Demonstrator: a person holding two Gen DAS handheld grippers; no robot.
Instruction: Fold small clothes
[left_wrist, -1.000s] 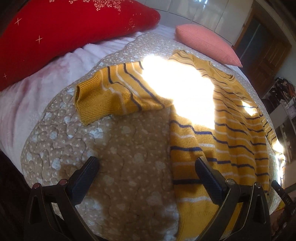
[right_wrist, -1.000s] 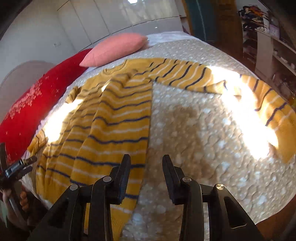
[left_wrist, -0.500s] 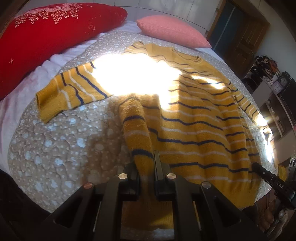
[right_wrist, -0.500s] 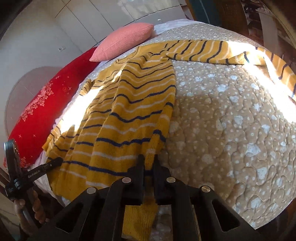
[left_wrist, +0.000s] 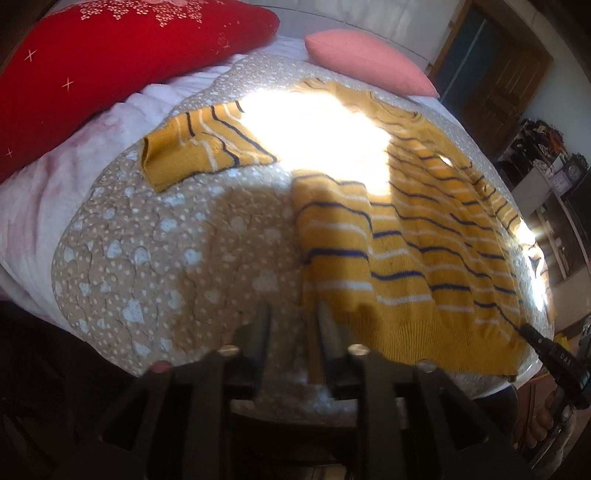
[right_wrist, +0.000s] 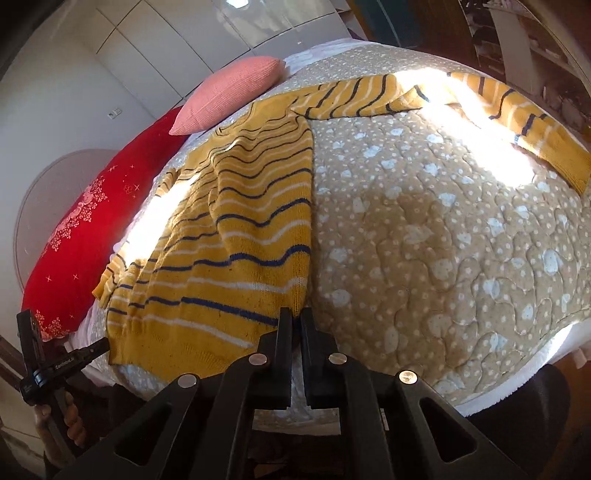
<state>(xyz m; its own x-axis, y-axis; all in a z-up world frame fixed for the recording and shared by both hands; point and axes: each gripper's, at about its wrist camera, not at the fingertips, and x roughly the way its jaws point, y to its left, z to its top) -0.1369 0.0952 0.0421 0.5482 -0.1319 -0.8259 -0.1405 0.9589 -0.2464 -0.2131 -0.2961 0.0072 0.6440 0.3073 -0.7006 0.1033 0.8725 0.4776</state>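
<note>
- The yellow striped sweater (left_wrist: 424, 258) is lying spread on the bed, its hem nearest me and its neck toward the pillows; one sleeve (left_wrist: 199, 147) is stretching out flat on the left, the other sleeve (right_wrist: 517, 114) reaching away on the right.
- I am reading a raised fold (left_wrist: 332, 236) along the sweater's left edge, probably the start of turning that side inward.
- My left gripper (left_wrist: 291, 325) is opening its fingers right at the hem's left corner; I am seeing no cloth pinched between them.
- My right gripper (right_wrist: 295, 325) is keeping its fingers clenched at the hem's right corner; the knit edge is running down to the tips, so I judge they are pinching it, ready to carry that side over.
- The quilted beige bedspread (right_wrist: 443, 258) is carrying everything, with hard sun patches washing out the chest area.
- A red pillow (left_wrist: 110, 62) and a pink pillow (left_wrist: 365, 59) are sitting at the head; a wardrobe (right_wrist: 166, 44) is standing behind, cluttered shelves (left_wrist: 546, 155) to the right.
</note>
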